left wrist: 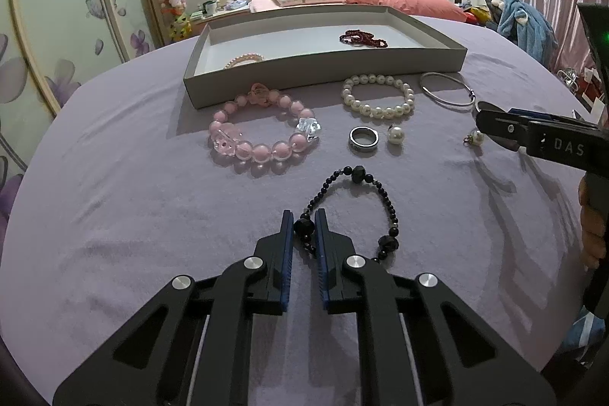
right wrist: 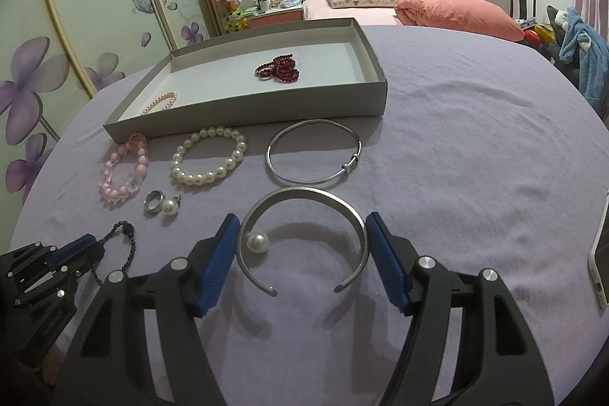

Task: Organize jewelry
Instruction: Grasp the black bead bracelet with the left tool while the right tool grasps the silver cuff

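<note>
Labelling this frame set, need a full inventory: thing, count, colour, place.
box: 1, grey, far side of the cloth
red bead strand: 1, dark red, in box
pink pearl strand: 1, pale pink, in box, near wall
pink bead bracelet: 1, pink and clear, before box
white pearl bracelet: 1, white, before box
thin bangle: 1, silver, right of pearl bracelet
ring: 1, silver, mid cloth
loose pearls: 2, white, one by ring, one inside cuff
open cuff: 1, silver, between right tongs
black bead bracelet: 1, black, in left tongs
phone: 1, white, right edge
left tongs: shut on a black bead
right tongs: open around cuff
</note>
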Motion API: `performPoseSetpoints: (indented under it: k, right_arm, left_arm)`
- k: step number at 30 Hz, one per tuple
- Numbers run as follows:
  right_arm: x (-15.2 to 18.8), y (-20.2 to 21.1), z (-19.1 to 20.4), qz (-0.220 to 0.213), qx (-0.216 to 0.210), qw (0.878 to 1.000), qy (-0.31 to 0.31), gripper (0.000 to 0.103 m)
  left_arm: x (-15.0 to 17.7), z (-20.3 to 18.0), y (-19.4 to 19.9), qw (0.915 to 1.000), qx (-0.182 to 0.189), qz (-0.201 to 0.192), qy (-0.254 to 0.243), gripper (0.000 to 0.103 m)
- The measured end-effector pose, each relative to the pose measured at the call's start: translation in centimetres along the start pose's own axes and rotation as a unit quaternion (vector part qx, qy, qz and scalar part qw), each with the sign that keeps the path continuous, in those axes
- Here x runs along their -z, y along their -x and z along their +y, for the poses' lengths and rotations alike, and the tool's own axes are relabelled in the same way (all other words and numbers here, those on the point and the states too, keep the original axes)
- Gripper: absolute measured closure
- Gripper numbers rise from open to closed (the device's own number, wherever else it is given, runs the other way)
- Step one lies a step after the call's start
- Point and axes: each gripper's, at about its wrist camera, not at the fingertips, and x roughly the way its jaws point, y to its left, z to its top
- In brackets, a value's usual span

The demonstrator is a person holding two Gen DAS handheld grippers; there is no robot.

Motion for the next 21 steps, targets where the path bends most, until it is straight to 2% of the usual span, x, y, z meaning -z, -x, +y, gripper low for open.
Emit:
performPoseSetpoints:
  k: [4,14,21]
  right_arm:
    - [-0.1,0.4,0.3,-0.011,-0.006,1.0,-0.003,0.037]
    - [-0.6,2.2,1.0,-0.049,-0.026,0.998,0.0,0.037]
    - [-0.7,3.8,2.4,-0.087,-0.043,0.995,0.01,0.037]
  left_arm:
    - [-0.2,0.9,0.1,0.9997,0.007,-0.004,0.024,0.091]
    - [-1.7,2.6,3.0,0.9944,0.035,-0.076,0.064,0.091]
    - [-2.5,2.9,4.2,0.9901,0.046,-0.107,0.078,0.091]
